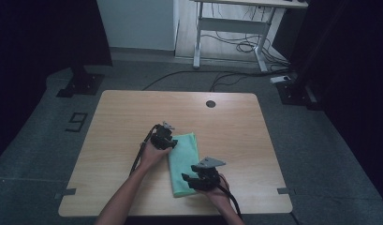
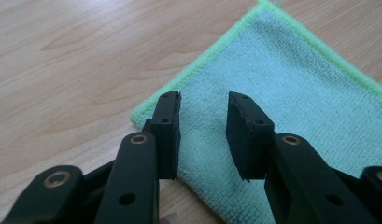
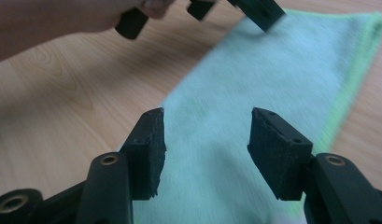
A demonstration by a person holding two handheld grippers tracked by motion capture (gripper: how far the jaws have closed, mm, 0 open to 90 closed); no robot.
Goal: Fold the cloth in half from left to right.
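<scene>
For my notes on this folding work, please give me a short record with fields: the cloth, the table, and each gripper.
cloth: green microfibre cloth, folded into a long strip, flat on the table
table: light wooden table
left gripper: open, at the cloth's far left corner, nothing held
right gripper: open, over the cloth's near end, nothing held
</scene>
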